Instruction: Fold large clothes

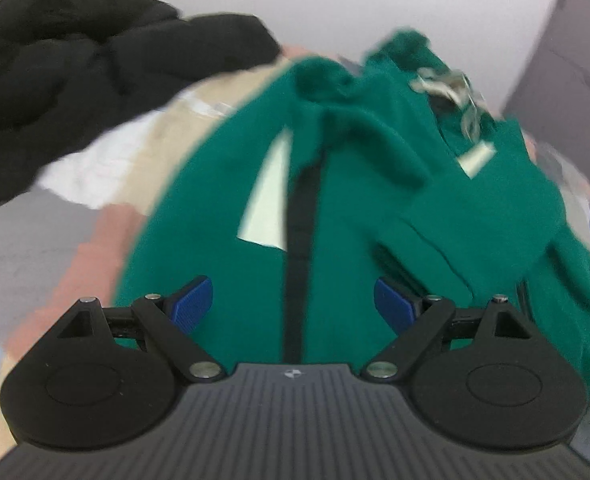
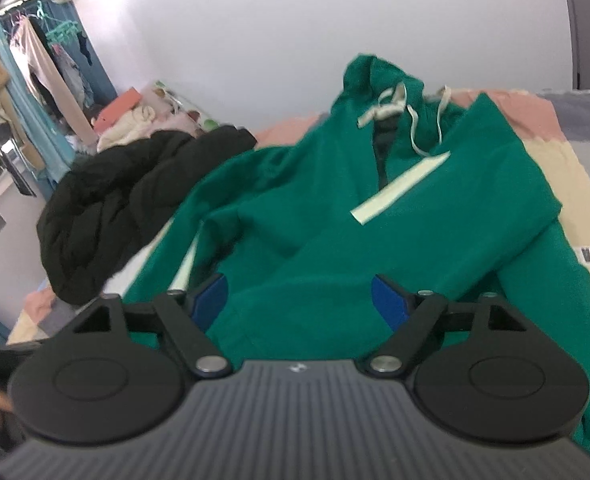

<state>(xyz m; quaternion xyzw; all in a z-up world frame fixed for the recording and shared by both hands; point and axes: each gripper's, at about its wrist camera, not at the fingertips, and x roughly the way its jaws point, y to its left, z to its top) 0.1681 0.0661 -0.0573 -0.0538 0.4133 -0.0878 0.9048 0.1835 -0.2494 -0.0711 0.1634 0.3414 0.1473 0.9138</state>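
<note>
Hovering with jaws wide and empty, the left gripper (image 1: 293, 304) and right gripper (image 2: 299, 300) are facing the green hoodie (image 1: 335, 208) lying lengthwise straight ahead, zipper (image 1: 301, 248) pointing away.

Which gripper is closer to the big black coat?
Left, I think. The left gripper hovers over the green hoodie with the black coat just beyond; from the right gripper the coat lies farther off.
</note>
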